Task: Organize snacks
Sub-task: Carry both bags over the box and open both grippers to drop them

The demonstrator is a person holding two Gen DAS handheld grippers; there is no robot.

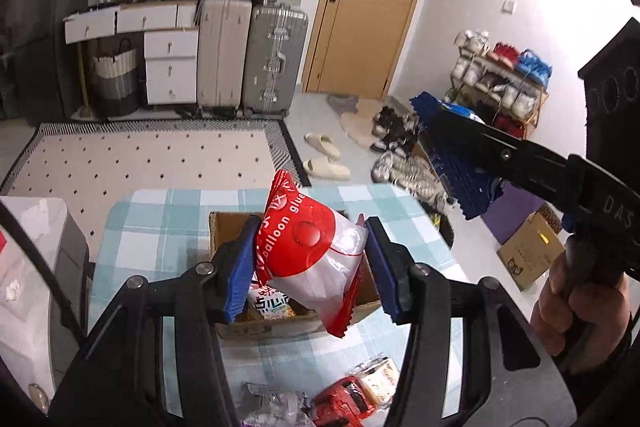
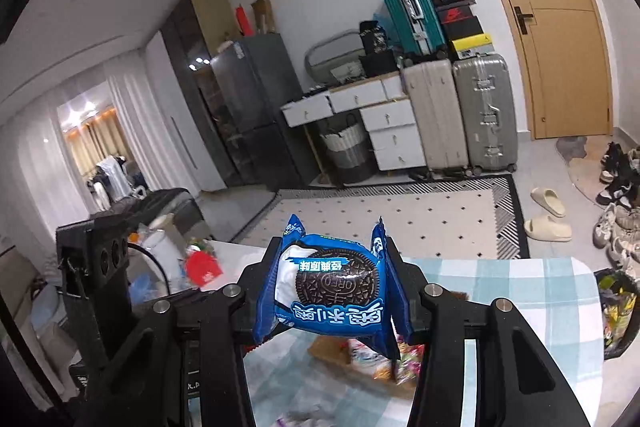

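My left gripper (image 1: 310, 259) is shut on a red and white snack packet (image 1: 308, 251) printed "balloon glue", held in the air above an open cardboard box (image 1: 280, 319) that has other packets inside. My right gripper (image 2: 332, 291) is shut on a blue Oreo packet (image 2: 332, 287), lifted over the table. In the left wrist view the right gripper (image 1: 452, 123) appears at the right, gripped by a hand (image 1: 568, 299), with the blue packet (image 1: 460, 163) in it. Under the Oreo packet the box (image 2: 332, 351) shows blurred. Loose snack packets (image 1: 352, 395) lie near the table's front edge.
A blue-checked cloth covers the table (image 1: 160, 227). A grey appliance (image 1: 44, 267) stands at the left of the table. On the floor beyond are a dotted rug (image 1: 152, 151), slippers (image 1: 324, 155), shoes (image 1: 404, 167) and a cardboard carton (image 1: 528, 255). Suitcases (image 2: 460, 111) stand by the door.
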